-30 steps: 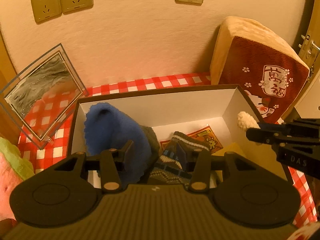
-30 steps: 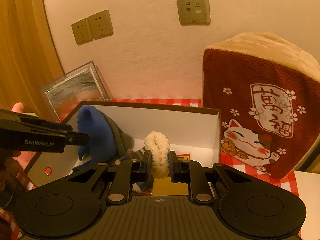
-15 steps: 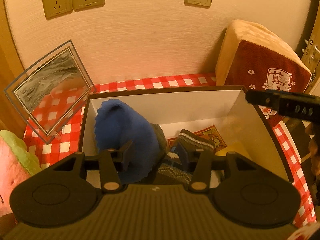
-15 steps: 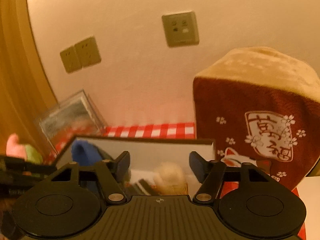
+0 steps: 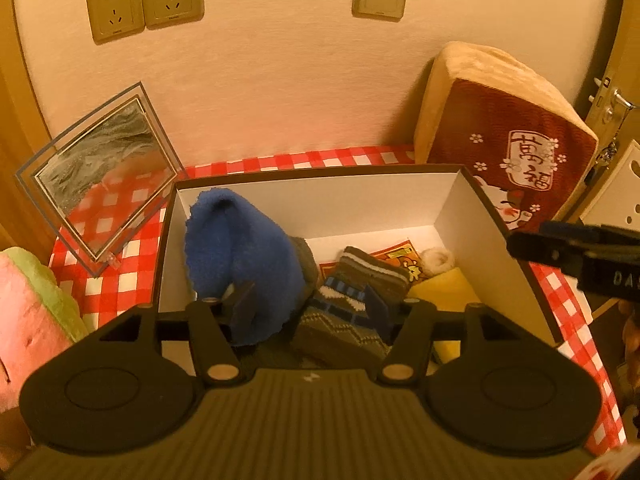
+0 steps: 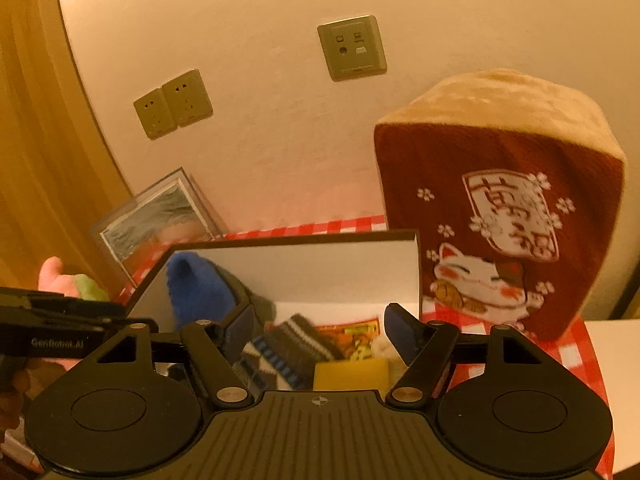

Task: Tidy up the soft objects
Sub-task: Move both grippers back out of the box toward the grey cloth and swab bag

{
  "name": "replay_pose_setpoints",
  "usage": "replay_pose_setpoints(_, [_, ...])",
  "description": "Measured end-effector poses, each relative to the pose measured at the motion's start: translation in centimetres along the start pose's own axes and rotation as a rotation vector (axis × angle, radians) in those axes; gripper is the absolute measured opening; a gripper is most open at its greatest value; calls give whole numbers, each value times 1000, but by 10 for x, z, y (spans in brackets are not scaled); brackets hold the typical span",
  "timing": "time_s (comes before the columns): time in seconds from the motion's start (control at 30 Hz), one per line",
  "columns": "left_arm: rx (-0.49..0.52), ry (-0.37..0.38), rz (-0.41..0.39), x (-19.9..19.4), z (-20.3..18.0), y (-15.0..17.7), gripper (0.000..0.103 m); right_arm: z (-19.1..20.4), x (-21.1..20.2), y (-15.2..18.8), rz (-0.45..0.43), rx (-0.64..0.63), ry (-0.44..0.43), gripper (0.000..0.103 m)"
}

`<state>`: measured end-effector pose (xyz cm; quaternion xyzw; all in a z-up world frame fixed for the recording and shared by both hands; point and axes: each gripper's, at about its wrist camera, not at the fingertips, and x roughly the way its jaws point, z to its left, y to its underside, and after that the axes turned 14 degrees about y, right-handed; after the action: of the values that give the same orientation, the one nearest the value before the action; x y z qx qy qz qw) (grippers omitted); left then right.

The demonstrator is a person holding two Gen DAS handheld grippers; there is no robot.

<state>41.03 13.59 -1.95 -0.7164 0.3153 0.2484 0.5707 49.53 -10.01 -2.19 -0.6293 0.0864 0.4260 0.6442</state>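
Observation:
An open box (image 5: 312, 172) with white walls and a dark rim holds a blue fluffy cloth (image 5: 240, 256), a brown patterned knit sock (image 5: 352, 300), a cream fluffy scrunchie (image 5: 438, 260) and a yellow pad (image 5: 444, 288). My left gripper (image 5: 310, 306) hovers over the box's near side, its jaws opening. The blue cloth and the sock show between its fingers, and neither is pinched. My right gripper (image 6: 320, 326) is above the box (image 6: 304, 240) with its jaws opening and nothing held. Below it lie the sock (image 6: 288, 348) and the yellow pad (image 6: 352, 374).
A red lucky-cat cushion (image 5: 504, 140) leans on the wall right of the box. A clear glass frame (image 5: 100, 184) tilts at the left, near a pink and green plush (image 5: 28, 304). A red checked cloth (image 5: 120, 256) covers the table. A door handle (image 5: 612, 100) is at the far right.
The right gripper let go of the cream scrunchie, which now lies in the box, then rose and pulled back. The left gripper's jaws spread wider and it backed off slightly.

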Motion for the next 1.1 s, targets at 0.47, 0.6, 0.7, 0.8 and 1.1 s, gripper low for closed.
replay_pose_setpoints(0.47, [-20, 21, 16, -36, -19, 38, 58, 3, -55, 38, 27, 19, 12, 72])
replay_pose_setpoints(0.6, [-34, 21, 21, -48, -22, 50, 58, 4, -69, 49, 40, 30, 3, 72])
replay_pose_setpoints(0.7, [-41, 20, 32, -56, -25, 61, 58, 5, -78, 57, 49, 32, -2, 72])
replay_pose_setpoints(0.8, [-52, 17, 44, -64, -28, 75, 58, 9, -87, 65, 58, 22, -5, 72])
replay_pose_setpoints(1.1, [-71, 20, 89, -83, -38, 118, 58, 28, -111, 98, 104, -23, -26, 72])
